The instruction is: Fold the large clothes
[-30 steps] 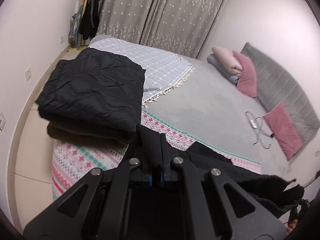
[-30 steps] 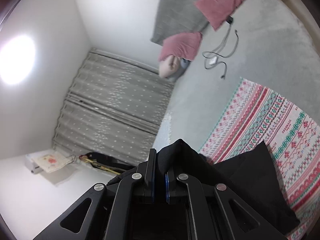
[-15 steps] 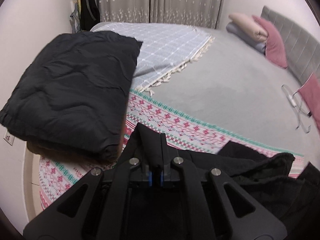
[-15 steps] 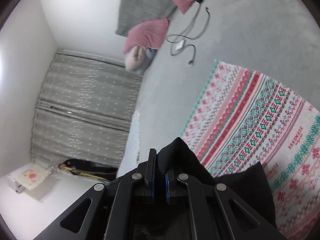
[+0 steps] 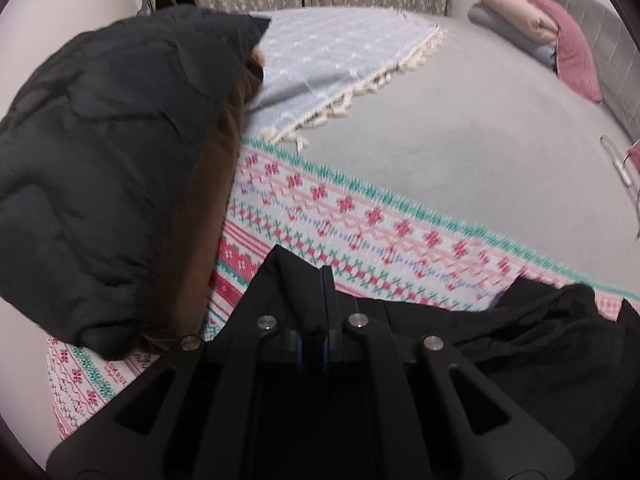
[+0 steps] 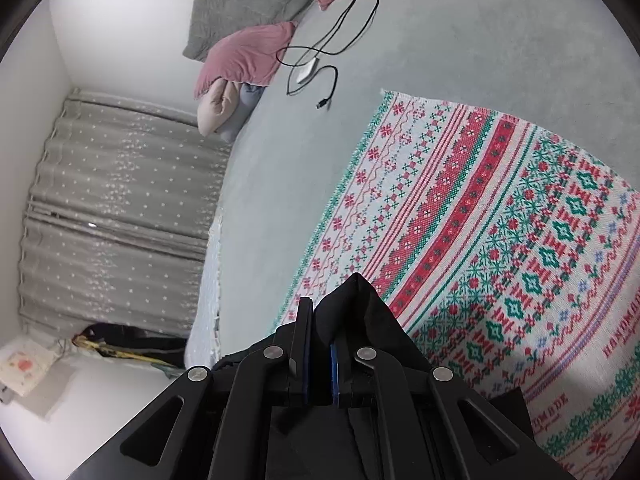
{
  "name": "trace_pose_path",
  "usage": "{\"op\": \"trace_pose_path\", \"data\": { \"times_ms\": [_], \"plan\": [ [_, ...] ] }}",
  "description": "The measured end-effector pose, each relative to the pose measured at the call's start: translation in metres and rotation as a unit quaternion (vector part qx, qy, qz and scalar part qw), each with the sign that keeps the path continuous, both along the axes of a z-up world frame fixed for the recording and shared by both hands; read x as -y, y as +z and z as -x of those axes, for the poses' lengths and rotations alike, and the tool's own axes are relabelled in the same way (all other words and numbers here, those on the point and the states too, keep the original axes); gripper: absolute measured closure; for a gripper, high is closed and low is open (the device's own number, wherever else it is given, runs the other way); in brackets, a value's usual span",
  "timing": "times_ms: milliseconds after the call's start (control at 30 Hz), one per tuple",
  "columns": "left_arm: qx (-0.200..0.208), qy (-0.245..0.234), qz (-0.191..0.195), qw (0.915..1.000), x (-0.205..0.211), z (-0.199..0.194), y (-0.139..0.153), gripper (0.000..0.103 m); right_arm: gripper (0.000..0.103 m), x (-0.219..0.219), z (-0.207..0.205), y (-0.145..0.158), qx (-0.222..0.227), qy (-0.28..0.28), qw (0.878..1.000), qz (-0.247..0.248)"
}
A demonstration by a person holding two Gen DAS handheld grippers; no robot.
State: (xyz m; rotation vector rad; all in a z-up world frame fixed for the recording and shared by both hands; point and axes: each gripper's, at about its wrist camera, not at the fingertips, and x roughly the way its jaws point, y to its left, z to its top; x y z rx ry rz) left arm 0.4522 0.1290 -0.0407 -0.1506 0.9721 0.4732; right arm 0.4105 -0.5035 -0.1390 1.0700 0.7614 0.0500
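A black garment (image 5: 540, 320) hangs between both grippers, just above a red, green and white patterned blanket (image 5: 360, 216) spread on the grey bed. My left gripper (image 5: 316, 268) pinches one edge of it; its jaws are opening slightly, with the cloth still between the pads. In the right wrist view my right gripper (image 6: 320, 304) is shut on another edge of the black garment (image 6: 360, 292), which peaks above the fingers and drapes down to the right over the patterned blanket (image 6: 500, 220).
A folded black padded jacket (image 5: 100, 160) lies on a brown garment (image 5: 208, 208), close on the left. Behind it is a pale blue checked blanket (image 5: 332, 52). Pink pillows (image 6: 244, 56) and a charger cable (image 6: 320, 64) lie near the headboard.
Both grippers have come down toward the patterned blanket with the black garment. The folded jacket stack now fills the left of the left wrist view.
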Motion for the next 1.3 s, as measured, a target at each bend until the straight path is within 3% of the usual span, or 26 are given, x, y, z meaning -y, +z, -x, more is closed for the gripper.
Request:
{"op": "trace_pose_path", "data": {
  "times_ms": [100,200,400,500,533,567,633,800,833,900,967,1067,1133,1300],
  "plan": [
    [-0.003,0.000,0.008,1.0000,-0.003,0.003,-0.006,0.091,0.096,-0.009,-0.010,-0.009,-0.029,0.008,0.999,0.037],
    [0.000,-0.005,0.019,0.9998,-0.007,0.006,-0.004,0.090,0.095,-0.010,-0.013,-0.023,-0.046,0.008,0.998,0.033],
    [0.016,0.000,0.050,0.9986,-0.016,0.015,0.013,0.084,0.091,-0.020,-0.009,-0.005,-0.012,0.021,0.999,0.048],
    [0.024,0.007,0.067,0.9974,-0.023,0.023,0.017,0.073,0.088,-0.025,-0.011,0.000,0.001,0.026,0.999,0.046],
    [0.028,0.007,0.071,0.9971,-0.024,0.026,0.019,0.064,0.087,-0.026,-0.012,0.000,0.002,0.027,0.999,0.044],
    [0.033,0.009,0.066,0.9972,-0.025,0.030,0.024,0.048,0.087,-0.026,-0.013,-0.002,-0.001,0.026,0.999,0.044],
    [0.053,-0.005,0.069,0.9962,-0.024,0.035,0.036,0.036,0.087,-0.025,-0.014,-0.004,-0.006,0.022,0.999,0.039],
    [0.084,-0.042,0.070,0.9931,-0.016,0.054,0.065,0.035,0.081,-0.023,-0.011,0.002,-0.006,0.021,0.999,0.043],
    [0.083,-0.051,0.070,0.9928,-0.015,0.060,0.066,0.035,0.077,-0.022,-0.009,0.005,-0.007,0.021,0.999,0.049],
    [0.072,-0.064,0.061,0.9935,-0.013,0.072,0.062,0.035,0.057,-0.021,-0.004,0.014,-0.002,0.011,0.998,0.068],
    [0.050,-0.077,0.044,0.9948,-0.013,0.088,0.053,0.035,0.053,-0.019,0.002,0.025,0.003,0.002,0.995,0.098],
    [0.013,-0.078,0.003,0.9969,-0.018,0.119,0.035,0.035,0.052,-0.024,0.011,0.040,0.005,0.001,0.990,0.141],
    [0.000,-0.067,-0.017,0.9976,-0.026,0.133,0.029,0.035,0.052,-0.035,0.011,0.044,0.005,0.034,0.987,0.156],
    [-0.012,-0.054,0.000,0.9985,-0.047,0.163,0.017,0.035,0.052,-0.087,0.024,0.035,-0.003,0.121,0.980,0.157]
  ]
}}
